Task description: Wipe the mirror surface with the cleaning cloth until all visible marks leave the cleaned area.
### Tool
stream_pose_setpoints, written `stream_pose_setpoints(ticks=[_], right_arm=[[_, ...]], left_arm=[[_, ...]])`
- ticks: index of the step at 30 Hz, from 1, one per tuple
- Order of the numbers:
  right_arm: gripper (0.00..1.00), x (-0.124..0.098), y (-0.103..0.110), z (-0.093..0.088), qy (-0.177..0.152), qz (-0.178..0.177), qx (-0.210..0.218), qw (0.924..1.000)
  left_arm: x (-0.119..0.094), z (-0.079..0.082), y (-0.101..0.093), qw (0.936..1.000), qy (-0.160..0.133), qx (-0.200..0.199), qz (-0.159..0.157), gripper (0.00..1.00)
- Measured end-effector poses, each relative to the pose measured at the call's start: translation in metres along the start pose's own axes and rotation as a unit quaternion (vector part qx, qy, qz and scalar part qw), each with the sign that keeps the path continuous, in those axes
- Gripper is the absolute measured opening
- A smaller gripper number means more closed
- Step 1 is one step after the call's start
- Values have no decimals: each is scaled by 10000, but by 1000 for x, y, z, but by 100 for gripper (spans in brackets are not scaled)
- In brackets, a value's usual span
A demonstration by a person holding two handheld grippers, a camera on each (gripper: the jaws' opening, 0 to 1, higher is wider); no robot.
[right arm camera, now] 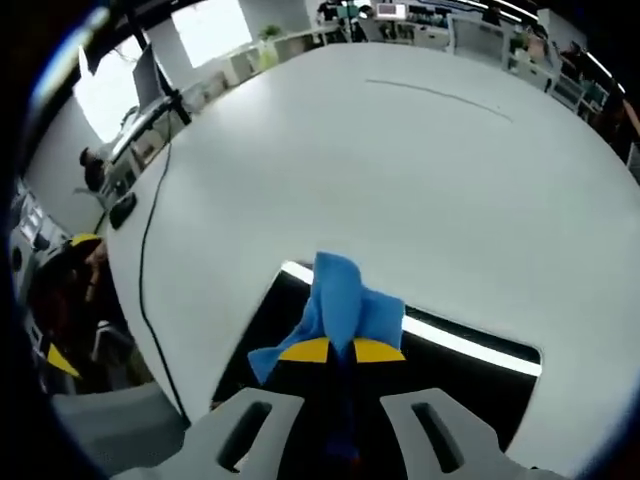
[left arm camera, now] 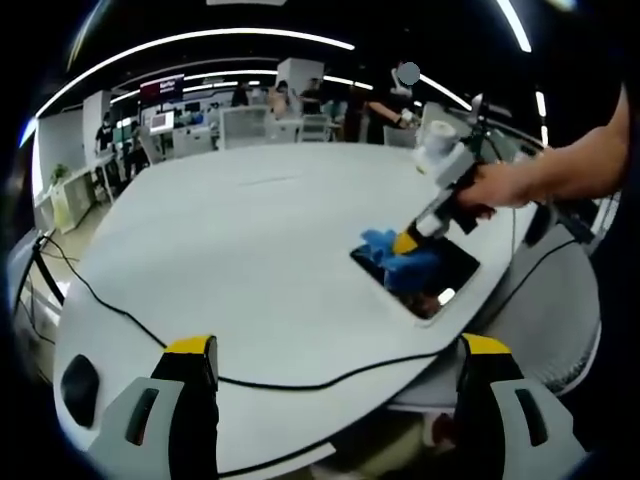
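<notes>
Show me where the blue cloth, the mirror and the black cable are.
blue cloth (right arm camera: 345, 300): right gripper view, upper fold of the bunched fabric.
mirror (right arm camera: 465, 375): right gripper view, dark glass right of the cloth.
black cable (left arm camera: 110, 305): left gripper view, stretch running across the white table.

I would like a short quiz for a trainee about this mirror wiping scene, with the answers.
1. True or false: the right gripper holds the blue cloth.
2. The mirror lies on: A) the white table B) the floor C) a chair.
3. Are the jaws of the left gripper open or shut?

Key: 1 true; 2 A; 3 open, with nothing between them.
</notes>
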State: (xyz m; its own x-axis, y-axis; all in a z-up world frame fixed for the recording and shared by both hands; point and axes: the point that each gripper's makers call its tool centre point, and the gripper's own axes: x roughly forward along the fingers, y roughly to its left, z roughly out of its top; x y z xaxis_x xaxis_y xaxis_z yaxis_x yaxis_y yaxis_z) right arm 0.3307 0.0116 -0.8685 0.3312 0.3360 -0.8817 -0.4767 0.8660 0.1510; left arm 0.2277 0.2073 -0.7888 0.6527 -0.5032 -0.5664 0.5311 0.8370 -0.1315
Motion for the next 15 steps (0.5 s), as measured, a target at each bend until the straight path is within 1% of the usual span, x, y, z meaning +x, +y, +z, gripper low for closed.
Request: stream_pose_setpoints(ticks=[3, 10, 12, 15], right_arm=[[1, -4, 5, -9, 63, 50, 104, 9999], [1, -12, 16, -27, 81, 100, 78, 9999], [1, -14, 19, -32, 76, 103, 13, 9999], [1, -16, 23, -39, 102, 143, 68, 9998]], left_arm=[[1, 0, -1, 10000, -19, 18, -6, 100], [3, 0, -4, 10000, -64, 3, -4, 100], [3, 0, -5, 10000, -75, -10, -3, 100], [3, 0, -7, 10000, -80, -15, -4, 100]])
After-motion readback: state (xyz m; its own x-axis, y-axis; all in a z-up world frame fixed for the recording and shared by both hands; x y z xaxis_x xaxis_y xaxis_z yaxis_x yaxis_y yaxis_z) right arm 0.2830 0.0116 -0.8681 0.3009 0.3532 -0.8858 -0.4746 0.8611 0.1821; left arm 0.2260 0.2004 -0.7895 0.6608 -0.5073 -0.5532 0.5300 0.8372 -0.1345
